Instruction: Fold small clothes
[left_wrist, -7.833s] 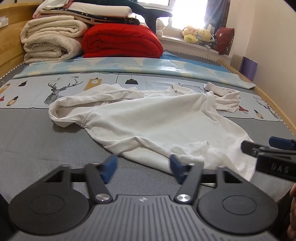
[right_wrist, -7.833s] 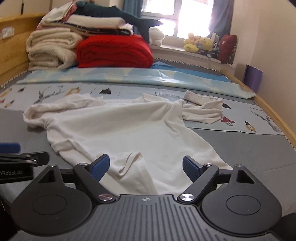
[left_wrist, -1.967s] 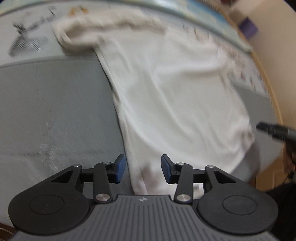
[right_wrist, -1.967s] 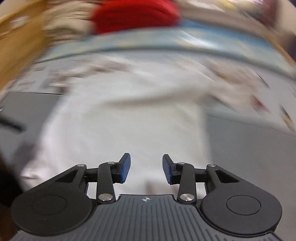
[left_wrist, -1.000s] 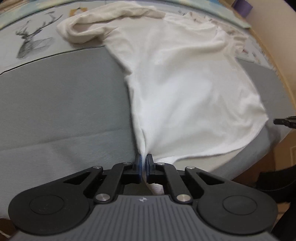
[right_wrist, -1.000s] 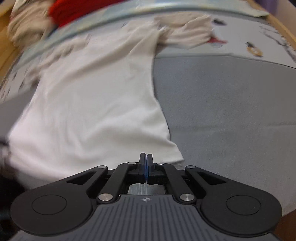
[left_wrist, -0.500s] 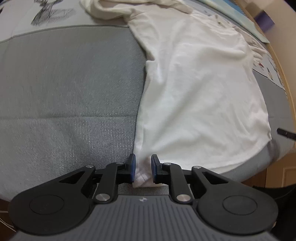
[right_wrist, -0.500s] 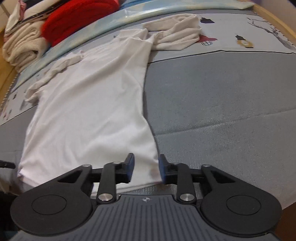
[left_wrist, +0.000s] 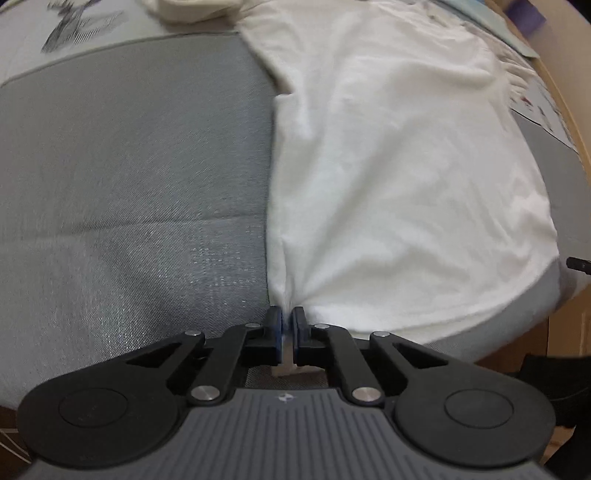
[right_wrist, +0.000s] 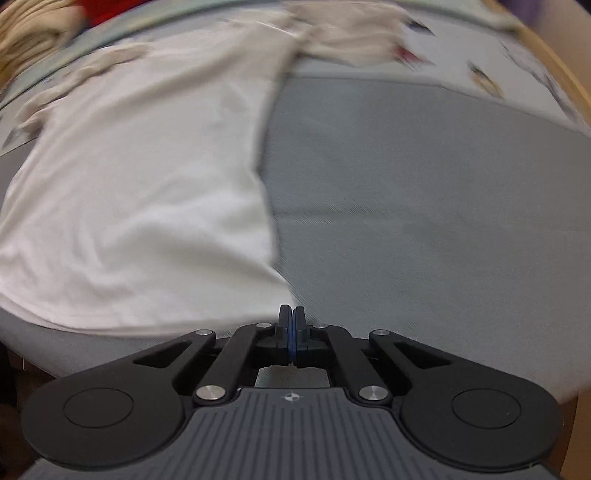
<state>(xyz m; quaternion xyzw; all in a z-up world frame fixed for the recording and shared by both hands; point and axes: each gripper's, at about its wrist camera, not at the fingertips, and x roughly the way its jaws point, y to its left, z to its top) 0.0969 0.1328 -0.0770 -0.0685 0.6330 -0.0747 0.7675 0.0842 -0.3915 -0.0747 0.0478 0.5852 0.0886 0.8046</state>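
Left gripper (left_wrist: 287, 318) pinches the white shirt's (left_wrist: 399, 155) near left hem corner; right gripper (right_wrist: 291, 316) is clamped at the near right corner.

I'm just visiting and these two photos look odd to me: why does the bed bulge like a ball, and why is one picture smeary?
Left wrist view: the fisheye lens bows the grey bed cover; the white shirt is only mildly soft. Right wrist view: same bulge, with heavier blur smearing the shirt and the far bedding, while the right tongs stay crisp. Both show soft light, without harsh glare.
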